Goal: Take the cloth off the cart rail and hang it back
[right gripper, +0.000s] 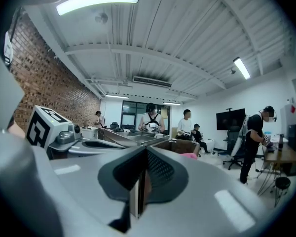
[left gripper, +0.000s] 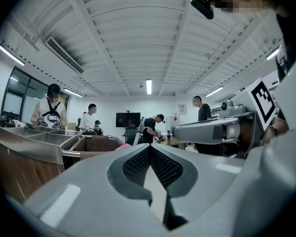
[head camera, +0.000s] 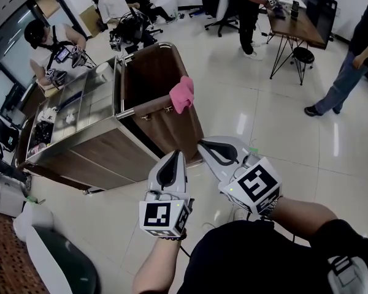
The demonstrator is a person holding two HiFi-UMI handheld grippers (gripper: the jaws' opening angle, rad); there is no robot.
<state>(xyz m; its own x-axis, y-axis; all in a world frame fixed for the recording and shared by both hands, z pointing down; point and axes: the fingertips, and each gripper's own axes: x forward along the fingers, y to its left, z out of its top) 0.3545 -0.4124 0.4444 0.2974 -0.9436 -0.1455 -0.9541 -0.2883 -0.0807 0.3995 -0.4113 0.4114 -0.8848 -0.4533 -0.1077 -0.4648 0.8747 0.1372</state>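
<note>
The pink cloth (head camera: 182, 94) hung draped over the cart rail (head camera: 130, 111), seemingly kept there by its own weight. The left tool (head camera: 173, 162) and right tool (head camera: 210, 149) were both pressed together and empty, held near the body. The cloth lay ahead of them, well apart.

Grippers: two, a left gripper (head camera: 176, 158) and a right gripper (head camera: 203, 146).
Cart (head camera: 104, 133): one, directly ahead of the fingers.
Pink cloth (head camera: 183, 94): one, on the cart just beyond the fingers.
People (head camera: 49, 48): five, all farther from the fingers than the cart.
Table (head camera: 297, 28): one, far ahead and right of the fingers.
Stool (head camera: 303, 54): one, beside the table.
</note>
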